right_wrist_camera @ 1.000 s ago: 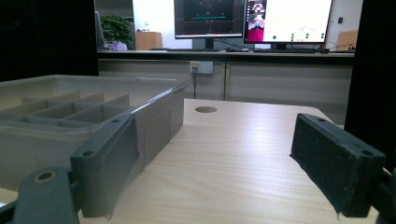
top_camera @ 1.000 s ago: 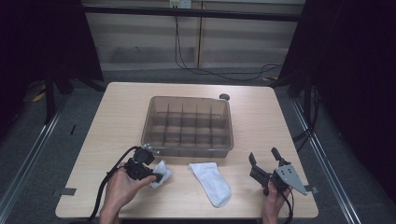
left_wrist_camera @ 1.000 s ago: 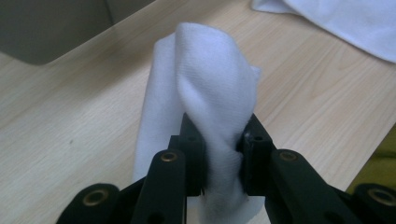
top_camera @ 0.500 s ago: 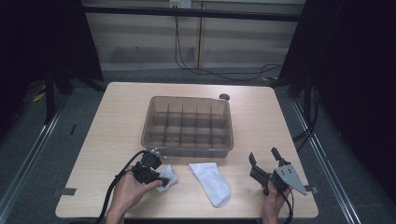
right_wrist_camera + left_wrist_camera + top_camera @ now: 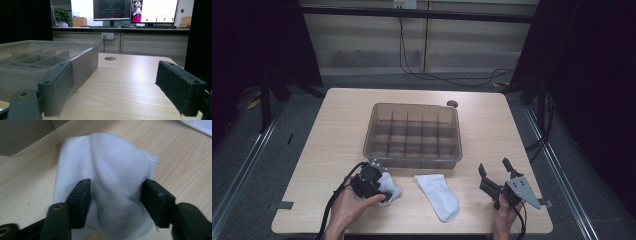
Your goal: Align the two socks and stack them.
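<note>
White knit, the bunched sock (image 5: 107, 182) lies at lower left of the high view on the table (image 5: 337, 130), its ribbed cuff pointing toward the second sock (image 5: 439, 195). The left tool (image 5: 116, 192) has just been opening, jaws straddling it. The right tool (image 5: 498, 175) gapes wide, empty.

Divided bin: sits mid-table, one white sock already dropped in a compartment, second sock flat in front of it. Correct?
Not quite. The high view shows the divided bin with no sock in any compartment. The bunched sock lies on the table in front of the bin, between the jaws of the left claw, which have just been opening. The second sock does lie flat in front of the bin.
</note>
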The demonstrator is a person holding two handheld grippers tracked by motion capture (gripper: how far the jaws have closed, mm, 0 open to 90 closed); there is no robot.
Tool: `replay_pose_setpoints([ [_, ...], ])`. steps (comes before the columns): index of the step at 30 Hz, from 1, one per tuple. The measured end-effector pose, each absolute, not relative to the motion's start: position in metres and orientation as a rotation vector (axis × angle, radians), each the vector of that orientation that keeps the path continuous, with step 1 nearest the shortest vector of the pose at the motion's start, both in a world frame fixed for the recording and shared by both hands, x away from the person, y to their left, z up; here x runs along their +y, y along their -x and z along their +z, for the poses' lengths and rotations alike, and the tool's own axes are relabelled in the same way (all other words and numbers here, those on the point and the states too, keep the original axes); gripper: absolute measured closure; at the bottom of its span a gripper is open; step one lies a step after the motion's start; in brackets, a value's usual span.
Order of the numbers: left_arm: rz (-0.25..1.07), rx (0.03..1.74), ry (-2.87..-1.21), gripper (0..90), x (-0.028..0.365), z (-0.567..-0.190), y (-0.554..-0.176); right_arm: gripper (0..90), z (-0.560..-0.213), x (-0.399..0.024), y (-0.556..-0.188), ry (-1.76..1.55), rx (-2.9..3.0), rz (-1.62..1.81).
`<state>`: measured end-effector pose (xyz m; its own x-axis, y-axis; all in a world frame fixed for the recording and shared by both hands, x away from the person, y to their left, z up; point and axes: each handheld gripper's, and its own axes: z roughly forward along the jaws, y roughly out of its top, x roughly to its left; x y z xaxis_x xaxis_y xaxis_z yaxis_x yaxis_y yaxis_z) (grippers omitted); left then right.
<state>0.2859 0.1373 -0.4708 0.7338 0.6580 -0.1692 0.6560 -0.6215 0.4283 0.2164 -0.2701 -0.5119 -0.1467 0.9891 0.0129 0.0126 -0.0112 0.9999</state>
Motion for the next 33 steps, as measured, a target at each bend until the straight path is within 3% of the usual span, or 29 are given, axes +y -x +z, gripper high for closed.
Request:
replay_pose_setpoints([
  [4,0.002,0.987,-2.465,28.6,0.139,-0.47,-0.285,14.4,-0.512,-0.27,-0.216,-1.154,1.32,1.321],
  [10,0.028,0.975,-2.407,27.2,0.143,-0.463,-0.284,14.4,-0.512,-0.27,-0.216,-1.154,1.32,1.322],
  [26,0.186,0.866,-2.181,46.2,0.129,-0.458,-0.274,14.1,-0.509,-0.268,-0.222,-1.221,1.395,1.276],
  [33,0.19,0.779,-2.162,49.3,0.115,-0.469,-0.271,13.9,-0.501,-0.259,-0.219,-1.322,1.574,1.197],
])
